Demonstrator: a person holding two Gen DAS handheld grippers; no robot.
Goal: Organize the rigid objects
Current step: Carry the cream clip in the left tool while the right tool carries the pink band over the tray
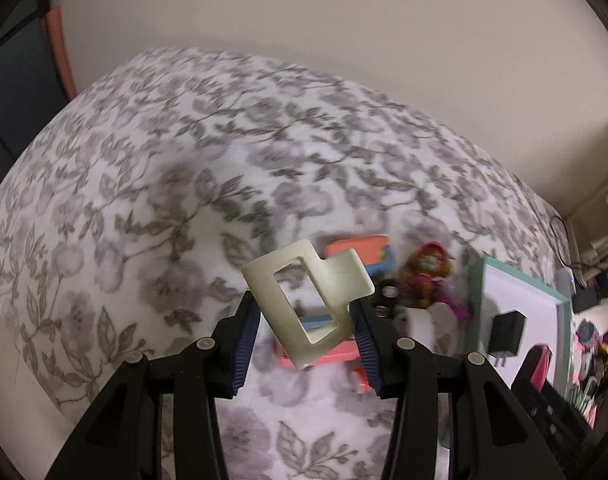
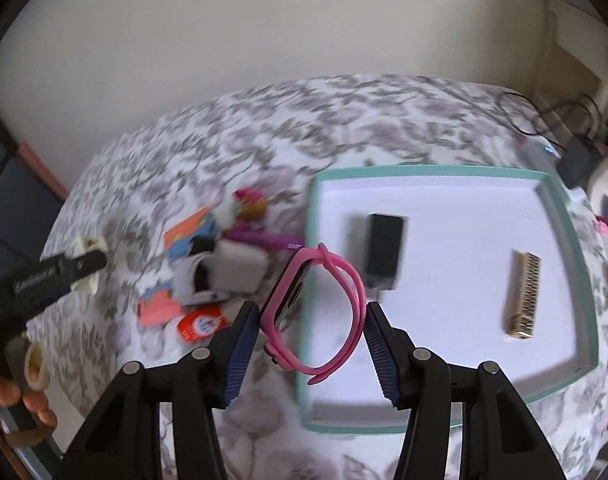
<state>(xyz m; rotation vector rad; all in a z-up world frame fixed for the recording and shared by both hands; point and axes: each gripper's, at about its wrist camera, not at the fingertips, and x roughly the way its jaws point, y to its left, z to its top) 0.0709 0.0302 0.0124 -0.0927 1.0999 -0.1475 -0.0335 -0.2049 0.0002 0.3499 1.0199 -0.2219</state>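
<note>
Both tilted steeply down above the bed: left gripper (image 1: pixel 308 316) clamps a cream clip (image 1: pixel 304 304), right gripper (image 2: pixel 312 316) a pink watch (image 2: pixel 316 312)

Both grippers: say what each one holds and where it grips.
Left gripper clamps the cream hair claw across its rectangular frame. Right gripper clamps the pink watch, one pad on its body, the other on the strap loop.

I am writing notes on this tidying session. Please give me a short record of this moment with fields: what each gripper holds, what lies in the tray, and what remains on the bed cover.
left gripper: shut on cream hair claw clip, held above the pile
right gripper: shut on pink watch band, over the tray's near-left edge
tray: white inside, teal rim; holds black charger and gold comb clip, apart
floral bed cover: doll, orange cards, grey box left of the tray
</note>
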